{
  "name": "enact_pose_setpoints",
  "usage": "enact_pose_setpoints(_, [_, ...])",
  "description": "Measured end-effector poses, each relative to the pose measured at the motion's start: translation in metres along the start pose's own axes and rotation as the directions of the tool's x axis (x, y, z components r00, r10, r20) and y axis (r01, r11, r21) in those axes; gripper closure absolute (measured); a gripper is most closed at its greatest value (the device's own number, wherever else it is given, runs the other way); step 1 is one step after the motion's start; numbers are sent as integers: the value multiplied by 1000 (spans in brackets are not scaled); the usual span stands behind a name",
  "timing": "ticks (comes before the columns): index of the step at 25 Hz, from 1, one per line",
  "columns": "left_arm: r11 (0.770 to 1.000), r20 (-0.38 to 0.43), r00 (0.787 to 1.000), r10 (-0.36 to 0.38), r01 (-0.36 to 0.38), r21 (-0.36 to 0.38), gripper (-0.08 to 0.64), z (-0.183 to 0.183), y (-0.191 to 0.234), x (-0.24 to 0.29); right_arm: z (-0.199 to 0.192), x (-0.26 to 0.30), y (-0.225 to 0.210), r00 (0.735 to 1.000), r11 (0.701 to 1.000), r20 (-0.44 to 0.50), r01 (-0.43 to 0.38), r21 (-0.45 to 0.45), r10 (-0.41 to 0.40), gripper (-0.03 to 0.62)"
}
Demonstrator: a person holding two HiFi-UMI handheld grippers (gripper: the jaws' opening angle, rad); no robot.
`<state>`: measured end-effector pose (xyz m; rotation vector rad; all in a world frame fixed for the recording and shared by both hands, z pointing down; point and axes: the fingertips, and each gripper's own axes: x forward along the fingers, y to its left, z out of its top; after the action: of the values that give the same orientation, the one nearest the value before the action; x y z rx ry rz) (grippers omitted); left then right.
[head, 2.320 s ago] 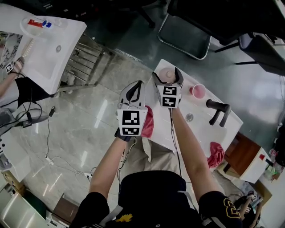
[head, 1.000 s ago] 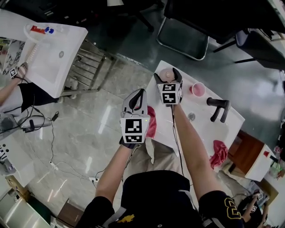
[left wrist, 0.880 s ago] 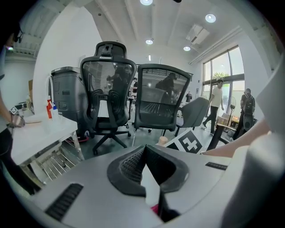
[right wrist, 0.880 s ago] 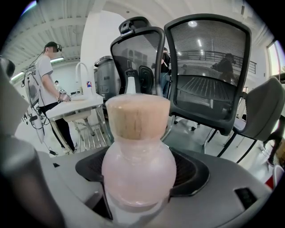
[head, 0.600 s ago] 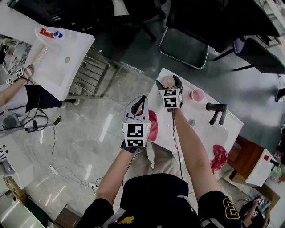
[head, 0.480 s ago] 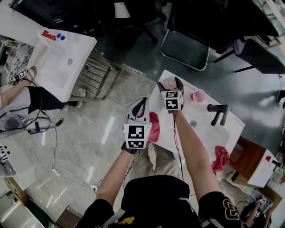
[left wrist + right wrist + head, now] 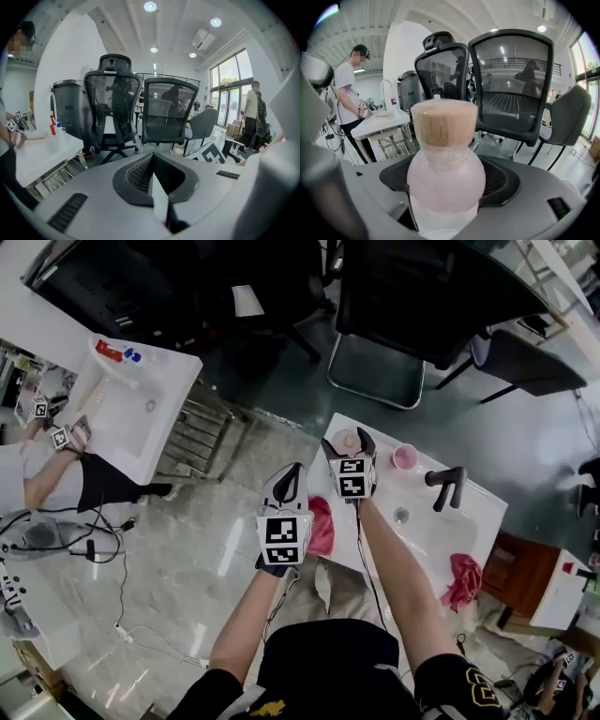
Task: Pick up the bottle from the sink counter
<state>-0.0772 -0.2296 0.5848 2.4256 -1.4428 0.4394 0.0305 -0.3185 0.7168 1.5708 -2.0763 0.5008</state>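
Your left gripper is clenched on nothing: in its own view the jaws are pressed together, with only office chairs beyond the tips. Just right of that claw, a red cloth lies at the edge of the white sink counter. Now your right gripper: it's grasping the bottle, the round pink body wedged between the dark pads on both sides, and the wooden-looking stopper pokes up past the tips. In the head view the bottle sits over the counter's far left corner, right inside that claw. Whether its base touches the counter or is just clear of it, I can't quite tell from up here. To the right of the claw, a little apart, stands a pink cup, and further right again is the black faucet
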Motion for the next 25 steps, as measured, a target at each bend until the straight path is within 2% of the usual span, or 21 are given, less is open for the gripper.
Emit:
enact_pose_setpoints(5, [1000,21,1000,3,-3,12,541,15,-1,-5,25,-24,7,999,1000,34,-4,-22,5,169])
enact_pose_setpoints(10, [1000,50,999,-5,4,27,541,34,-2,-8,56,-49,7,996,1000,91,5,-9,-4,169])
enact_pose_setpoints(17, [1000,66,998,-15,13,24,541,59,0,-20,83,-85,10,994,1000,108,21,17,-23,169])
enact_pose_setpoints(25, [998,90,994,-56,53,37,541,85,-8,-29,123,-126,20,986,1000,164,15,2,-15,169])
